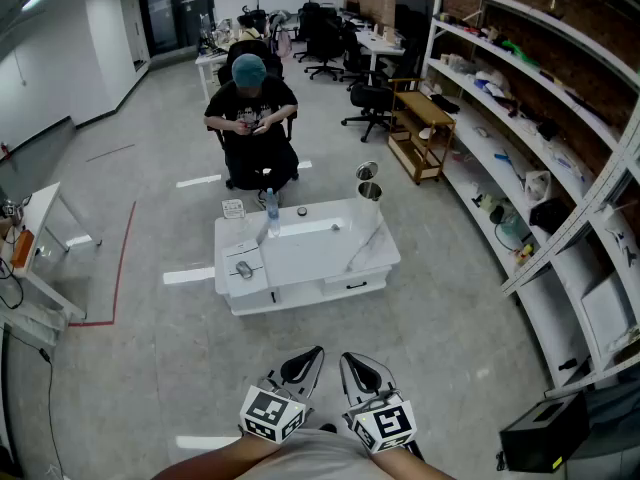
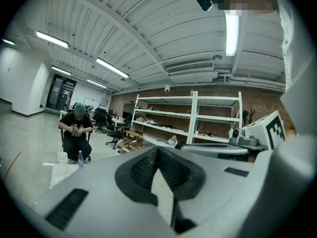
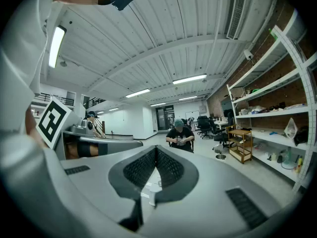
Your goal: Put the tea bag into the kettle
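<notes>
No word, brand or number can be read anywhere. The white cubes (image 1: 270,413) bear only black square marker patterns. Print on the small white card (image 1: 232,208) is too small to read.

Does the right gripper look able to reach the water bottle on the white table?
Probably not: the right gripper hangs far back, and the water bottle stands on the white table, well across the floor.
</notes>
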Available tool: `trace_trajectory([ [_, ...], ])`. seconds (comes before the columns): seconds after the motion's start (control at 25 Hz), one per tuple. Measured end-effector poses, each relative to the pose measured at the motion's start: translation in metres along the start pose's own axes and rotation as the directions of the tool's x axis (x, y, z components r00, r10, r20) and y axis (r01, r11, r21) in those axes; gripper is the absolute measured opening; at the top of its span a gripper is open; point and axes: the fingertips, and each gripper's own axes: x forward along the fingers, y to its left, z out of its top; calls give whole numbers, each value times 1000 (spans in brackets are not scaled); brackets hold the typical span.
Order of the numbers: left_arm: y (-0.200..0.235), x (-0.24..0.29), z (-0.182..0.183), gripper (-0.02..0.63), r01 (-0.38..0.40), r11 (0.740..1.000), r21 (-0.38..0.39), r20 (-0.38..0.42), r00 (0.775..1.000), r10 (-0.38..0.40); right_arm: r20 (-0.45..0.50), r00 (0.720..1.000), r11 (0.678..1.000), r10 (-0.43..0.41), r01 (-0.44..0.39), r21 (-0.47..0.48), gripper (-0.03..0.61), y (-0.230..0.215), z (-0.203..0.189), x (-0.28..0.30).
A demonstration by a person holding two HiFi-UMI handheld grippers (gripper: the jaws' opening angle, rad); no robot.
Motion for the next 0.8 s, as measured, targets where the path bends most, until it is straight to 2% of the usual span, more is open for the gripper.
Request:
trace_trajectory([
  [0.48,34,10,3,9,5,1000,-13,-2,1000,-5,-9,1000,1000,11,-11,-2,8,0,5,35],
  [0.8,91,27,7,9,49,998,-26,-10,999,-49,-14,1000,1000,-1,1,5,8,3,7,98],
])
